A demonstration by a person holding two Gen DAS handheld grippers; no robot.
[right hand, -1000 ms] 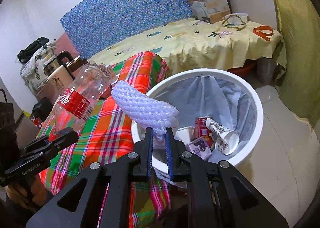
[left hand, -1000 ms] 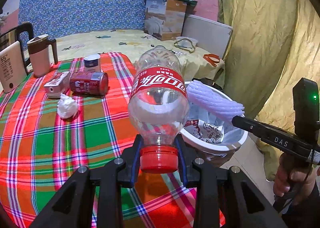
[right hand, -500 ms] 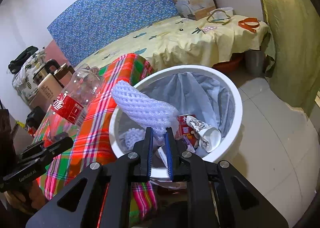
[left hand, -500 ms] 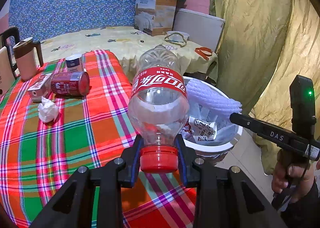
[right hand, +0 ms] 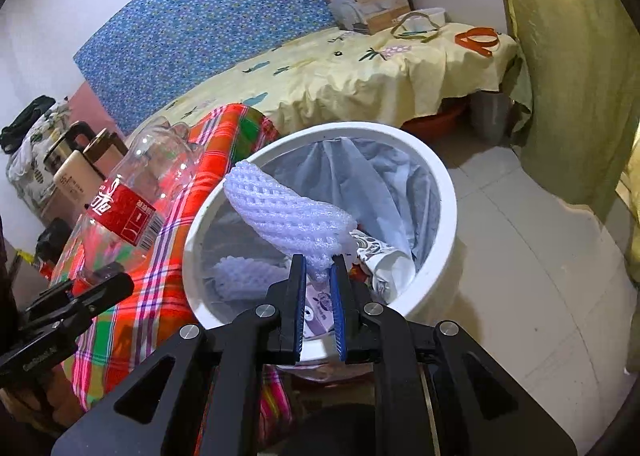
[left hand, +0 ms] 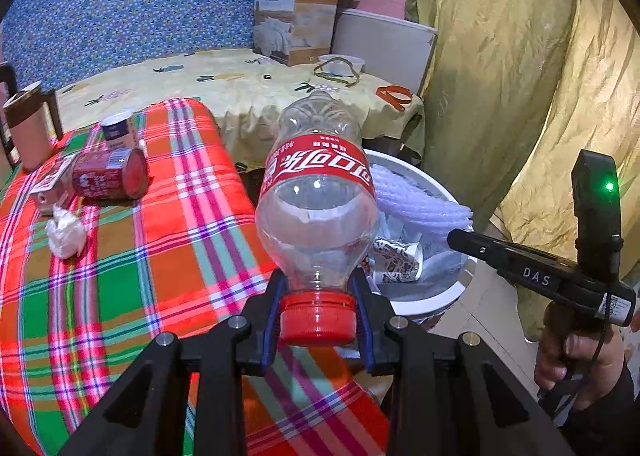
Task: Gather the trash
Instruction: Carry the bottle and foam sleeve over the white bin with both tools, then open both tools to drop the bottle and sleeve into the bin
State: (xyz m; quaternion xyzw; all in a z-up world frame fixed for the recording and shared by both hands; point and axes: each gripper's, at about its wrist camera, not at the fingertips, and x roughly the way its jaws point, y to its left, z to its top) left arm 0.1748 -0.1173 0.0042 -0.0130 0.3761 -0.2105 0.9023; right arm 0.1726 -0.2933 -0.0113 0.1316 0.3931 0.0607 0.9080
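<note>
On the left of the plaid cloth (left hand: 168,240) lie a wad of tissue (left hand: 66,232), a small carton (left hand: 50,188), a red can (left hand: 110,173) on its side and a white cup (left hand: 119,131), all of it trash not yet picked up. Right of them, the left gripper (left hand: 318,314) is clamped on the red cap of an empty bottle (left hand: 318,192), held base-up over the cloth's edge, just short of the bin (right hand: 446,216). Further right, the right gripper (right hand: 319,282) pinches one end of a foam net (right hand: 286,218), which hangs over the bin's open mouth. Inside the lined bin sit another foam net, a crumpled paper cup (right hand: 384,256) and some wrappers.

The step in hand looks like the drop-off of two items together. The net seems ready: the right jaws need only part for it to fall in. The bottle likely needs carrying further right until it clears the rim, then release. After that, the items on the cloth remain to be fetched.
</note>
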